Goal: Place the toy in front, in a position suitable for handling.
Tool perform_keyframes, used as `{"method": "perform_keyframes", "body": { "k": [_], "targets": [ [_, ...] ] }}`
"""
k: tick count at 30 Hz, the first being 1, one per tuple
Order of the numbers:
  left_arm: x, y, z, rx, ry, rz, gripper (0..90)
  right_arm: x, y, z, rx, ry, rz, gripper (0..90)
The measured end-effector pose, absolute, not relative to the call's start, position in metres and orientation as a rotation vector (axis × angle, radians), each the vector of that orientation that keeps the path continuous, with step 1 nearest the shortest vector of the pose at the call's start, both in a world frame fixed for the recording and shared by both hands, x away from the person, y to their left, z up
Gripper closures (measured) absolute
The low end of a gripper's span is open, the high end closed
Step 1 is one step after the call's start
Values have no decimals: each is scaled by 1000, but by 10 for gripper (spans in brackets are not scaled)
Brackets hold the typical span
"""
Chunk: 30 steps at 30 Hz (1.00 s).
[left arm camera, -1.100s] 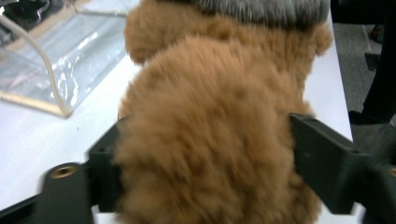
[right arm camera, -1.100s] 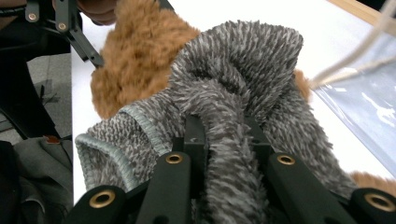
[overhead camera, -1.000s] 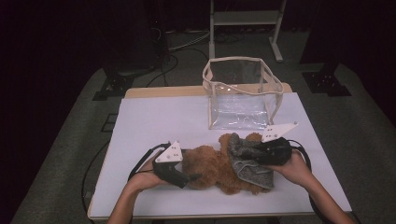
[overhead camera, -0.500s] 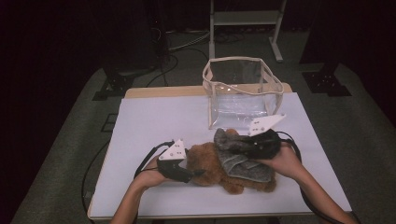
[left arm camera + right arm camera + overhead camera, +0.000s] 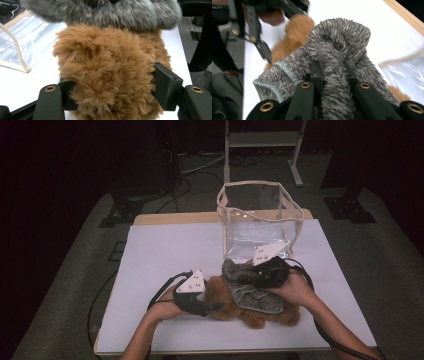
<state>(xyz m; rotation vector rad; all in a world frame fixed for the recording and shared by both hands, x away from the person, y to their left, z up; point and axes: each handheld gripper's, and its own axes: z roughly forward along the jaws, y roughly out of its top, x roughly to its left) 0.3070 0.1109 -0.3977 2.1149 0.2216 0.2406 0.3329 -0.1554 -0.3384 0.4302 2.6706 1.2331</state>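
A brown plush toy [image 5: 227,309] lies on the white table near its front edge, partly wrapped in a grey knit garment [image 5: 257,296]. My left gripper [image 5: 216,306] has just been closing and now pinches the toy's left end; in the left gripper view both pads press into the brown fur [image 5: 107,72], with the grey garment [image 5: 105,12] above it. My right gripper [image 5: 242,276] is shut on a bunched fold of the grey garment [image 5: 337,42] and holds it up above the toy. Brown fur [image 5: 297,27] shows behind that fold.
A clear plastic bag [image 5: 260,220] with a cream rim stands open just behind the toy. The white table top [image 5: 165,250] is bare to the left. Cables trail from both grippers off the front edge. A metal stand [image 5: 260,140] sits on the floor beyond the table.
My left gripper has closed on the plush toy. My right gripper has moved left and up with the grey garment, pulling it toward the bag.
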Motion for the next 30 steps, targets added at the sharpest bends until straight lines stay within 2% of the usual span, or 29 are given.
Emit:
{"method": "perform_keyframes", "body": {
  "k": [6,12,23,27,29,30],
  "targets": [
    [312,119,-406,2070,254,206,277,335,-177,-353,496,2676,1236,768],
    [317,130,-418,2047,293,177,159,333,-187,-360,538,2662,1243,771],
    [328,129,-444,2026,338,56,72,333,-197,-366,577,2666,1261,776],
    [329,120,-450,2049,333,50,64,332,-196,-364,571,2675,1240,776],
    [329,118,-450,2035,329,59,146,332,-197,-364,573,2676,1240,776],
    [329,119,-448,2018,338,70,146,332,-197,-364,577,2678,1242,776]
  ]
}}
